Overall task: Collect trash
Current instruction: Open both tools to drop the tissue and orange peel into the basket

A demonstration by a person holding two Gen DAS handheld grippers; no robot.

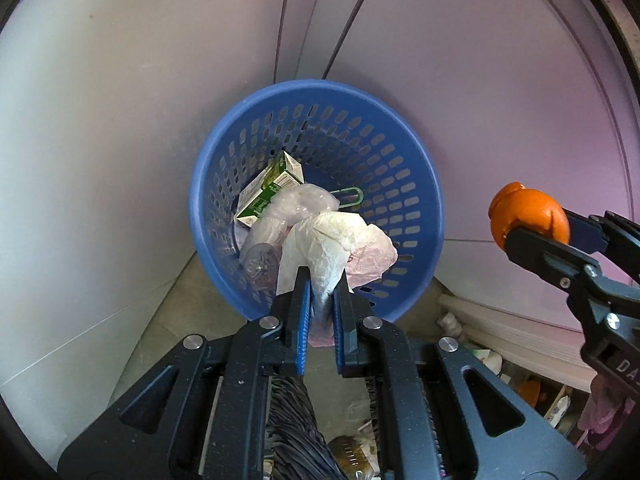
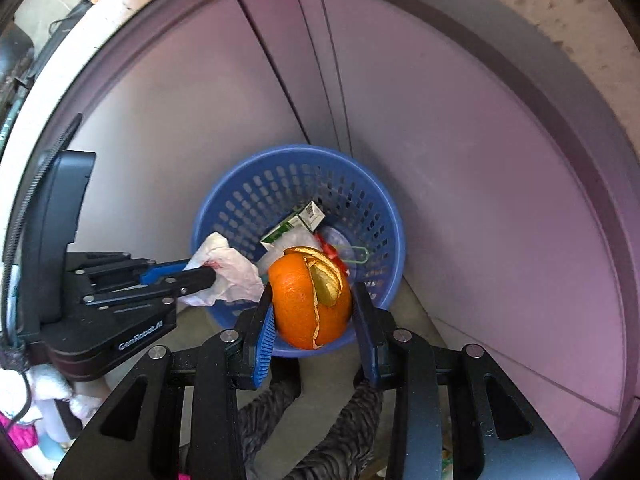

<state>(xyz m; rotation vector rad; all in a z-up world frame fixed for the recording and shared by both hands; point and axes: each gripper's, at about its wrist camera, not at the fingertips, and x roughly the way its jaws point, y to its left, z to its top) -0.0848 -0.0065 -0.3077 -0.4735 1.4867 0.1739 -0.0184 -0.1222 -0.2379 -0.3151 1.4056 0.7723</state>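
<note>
A blue slotted basket (image 1: 316, 90) stands on the floor in a corner, also seen as the basket (image 2: 224, 184) in the right wrist view. It holds a green-and-white carton (image 1: 272, 188), a clear plastic bag (image 1: 300, 206) and a green clip (image 1: 352, 196). My left gripper (image 1: 322, 276) is shut on a crumpled white tissue (image 1: 332, 236), held over the basket's near rim. My right gripper (image 2: 313, 294) is shut on an orange peel (image 2: 298, 304), just above the near rim. The left gripper (image 2: 200, 276) with the tissue (image 2: 234, 268) sits to its left.
Pale panels (image 1: 120, 120) rise behind and beside the basket, meeting in a corner. Cluttered shelves (image 1: 480, 344) lie at the lower right of the left wrist view. Grey striped fabric (image 2: 280, 408) shows below the right gripper. Pink and white items (image 2: 24, 432) sit at the lower left.
</note>
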